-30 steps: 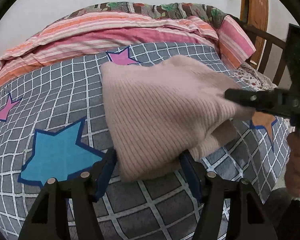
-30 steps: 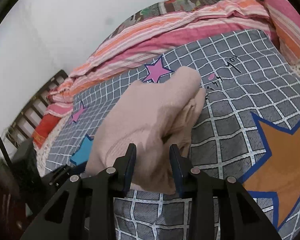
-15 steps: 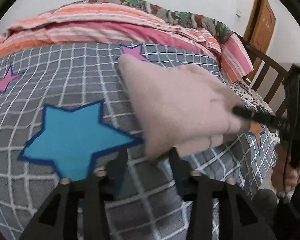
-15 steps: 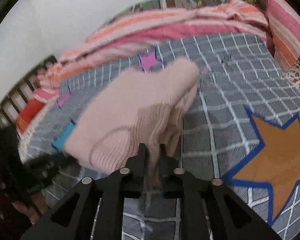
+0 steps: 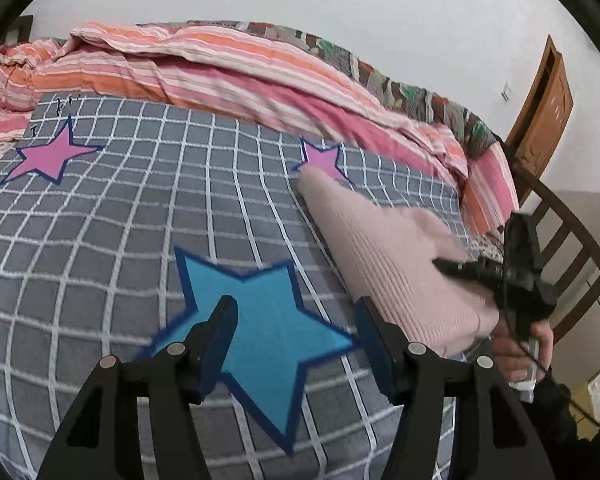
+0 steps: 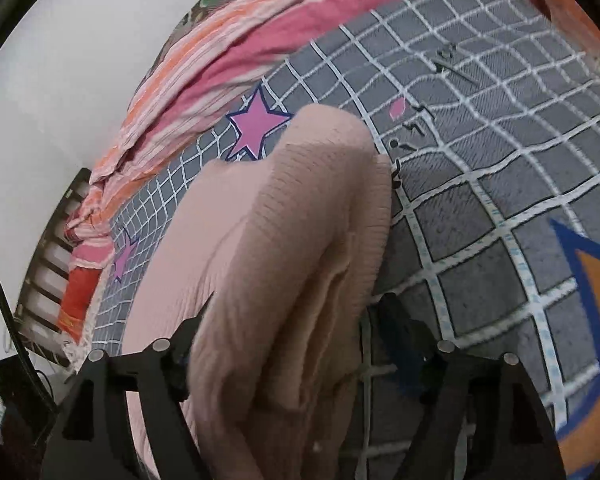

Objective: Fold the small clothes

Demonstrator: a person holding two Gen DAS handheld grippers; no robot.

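Since a second earlier, my left hand-held gripper (image 5: 292, 340) had let go of the pink knit garment (image 5: 388, 256) and slid away to the left, so that its wrist view now showed only the blue star (image 5: 268, 336) on the bedspread (image 5: 120, 232) between its fingers. Its jaws were opening and nothing sat between them, the garment lying just beyond the right finger. In that view the garment lay folded on the grey checked bedspread in the right half of the frame, its far tip touching a small pink star (image 5: 322, 160). My right hand-held gripper (image 5: 444, 266) appeared at the right edge, held by a hand (image 5: 520, 352), its fingers lying across the garment's near end. From the right wrist view, the right hand-held gripper's (image 6: 284, 332) jaws were opening, released from the pinch they had held half a second before; the bunched folds of the garment (image 6: 284, 248) filled the space between them, and I could not tell whether the pads still touched the cloth. The garment ran from the bottom centre up to the middle of that frame, beside another pink star (image 6: 256, 124). A striped pink and orange quilt (image 5: 220, 64) lay bunched along the top of the bed, and an orange star (image 6: 596, 304) showed at the right edge.
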